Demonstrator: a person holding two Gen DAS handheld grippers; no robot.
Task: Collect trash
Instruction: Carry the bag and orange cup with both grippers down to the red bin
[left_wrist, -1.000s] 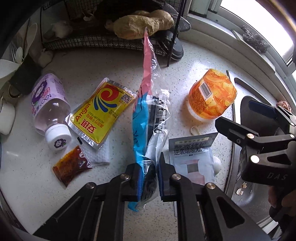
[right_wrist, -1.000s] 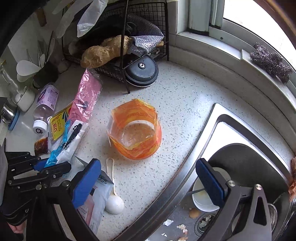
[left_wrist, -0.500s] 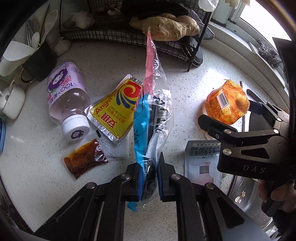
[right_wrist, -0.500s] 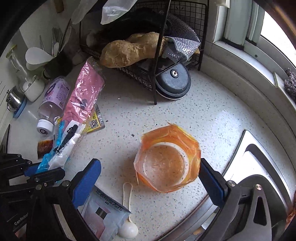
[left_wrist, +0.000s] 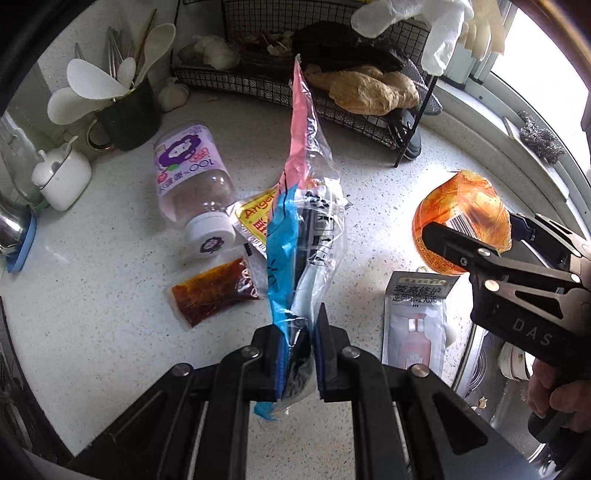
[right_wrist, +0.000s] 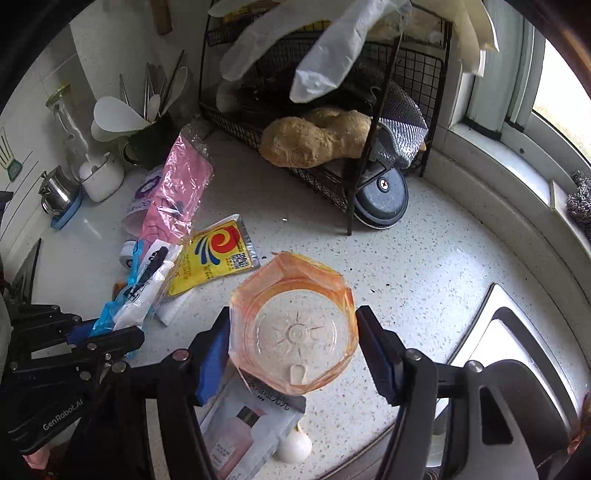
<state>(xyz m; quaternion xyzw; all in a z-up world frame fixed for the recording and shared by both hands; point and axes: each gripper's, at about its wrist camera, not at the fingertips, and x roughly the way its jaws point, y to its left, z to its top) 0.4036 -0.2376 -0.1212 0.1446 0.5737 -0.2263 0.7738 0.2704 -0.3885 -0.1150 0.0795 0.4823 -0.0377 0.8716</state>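
The left gripper (left_wrist: 298, 363) clenches a limp plastic wrapper (left_wrist: 306, 221); the right gripper (right_wrist: 293, 350) straddles the orange cup (right_wrist: 293, 328), fingers spread; a crooked squeeze could tip it.

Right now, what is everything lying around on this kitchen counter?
plastic wrapper: 1, pink, blue and clear, held in the left gripper
plastic cup: 1, orange, between the right gripper's fingers
yeast packet: 1, yellow, on the counter
juice bottle: 1, purple label, lying down
sauce sachet: 1, dark red, near the bottle
sachet: 1, grey and pink, by the sink
wire rack: 1, black, at the back
left gripper: shut on the wrapper
right gripper: open around the cup
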